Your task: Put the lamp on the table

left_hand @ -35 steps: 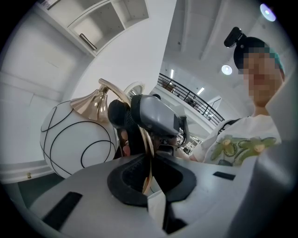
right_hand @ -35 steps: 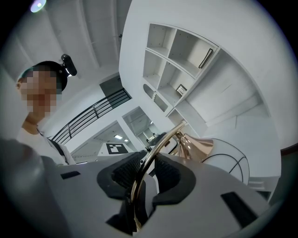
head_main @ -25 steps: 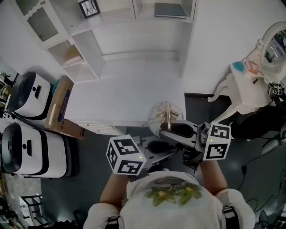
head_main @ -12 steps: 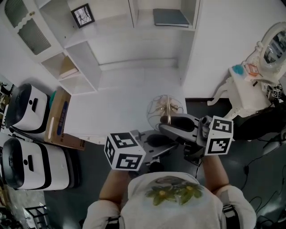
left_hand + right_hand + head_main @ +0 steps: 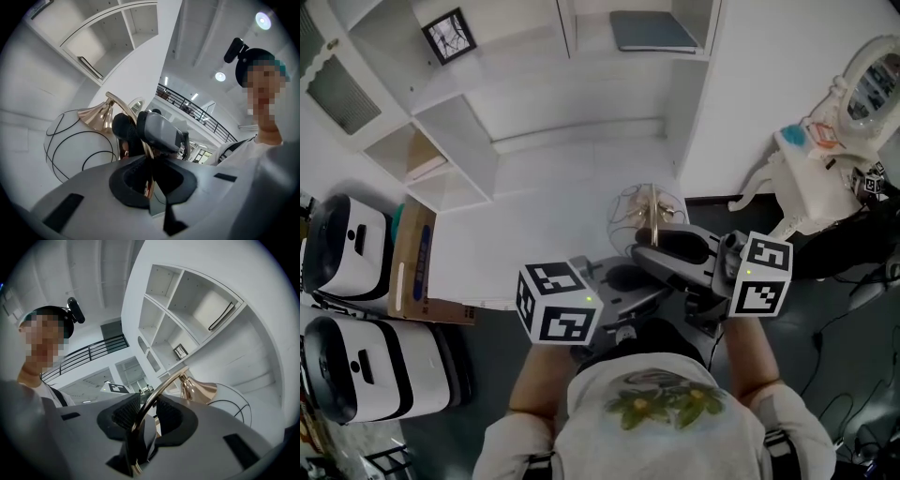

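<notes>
Head view: lamp (image 5: 649,217) shows only wire globe + short bit of brass stem. Rest, incl. base, hidden under right tongs (image 5: 664,247) and left tongs (image 5: 623,281). Left tongs' tips covered there by own marker cube. Table (image 5: 544,206): near edge partly behind cube and arms. White case (image 5: 366,361) cut by left edge, vanity mirror (image 5: 874,84) by right edge. Framed picture (image 5: 442,36) too small to make out. Left gripper view: globe's lower part behind tongs body. Right gripper view: globe mostly hidden, stem's lower end lost behind body.
</notes>
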The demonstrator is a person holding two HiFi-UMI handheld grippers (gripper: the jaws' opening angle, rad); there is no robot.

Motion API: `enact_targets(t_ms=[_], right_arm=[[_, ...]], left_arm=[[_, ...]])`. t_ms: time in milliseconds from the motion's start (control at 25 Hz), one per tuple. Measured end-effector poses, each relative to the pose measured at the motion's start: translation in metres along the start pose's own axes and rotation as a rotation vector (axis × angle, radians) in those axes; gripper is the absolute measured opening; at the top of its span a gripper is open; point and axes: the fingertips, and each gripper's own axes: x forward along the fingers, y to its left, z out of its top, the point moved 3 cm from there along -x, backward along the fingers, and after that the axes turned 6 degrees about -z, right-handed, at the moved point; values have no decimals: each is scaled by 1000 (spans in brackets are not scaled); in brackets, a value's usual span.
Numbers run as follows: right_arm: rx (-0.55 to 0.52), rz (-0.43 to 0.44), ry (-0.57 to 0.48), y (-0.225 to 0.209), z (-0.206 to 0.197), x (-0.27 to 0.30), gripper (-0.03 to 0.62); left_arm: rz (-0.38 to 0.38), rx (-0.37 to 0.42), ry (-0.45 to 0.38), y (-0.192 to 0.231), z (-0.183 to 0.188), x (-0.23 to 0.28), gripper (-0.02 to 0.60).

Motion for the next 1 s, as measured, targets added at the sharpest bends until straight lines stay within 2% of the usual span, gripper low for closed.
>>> enact_targets(t_ms=[280, 600, 1000], right_arm=[[4, -12, 5, -31, 13, 15, 121], [12, 14, 11, -67, 42, 22, 121], [-28, 17, 24, -103, 72, 30, 121]], left_arm=[[8, -10, -7, 32, 21, -1, 38], [49, 25, 30, 63, 54, 10, 38], [69, 49, 16, 97, 88, 21, 38]])
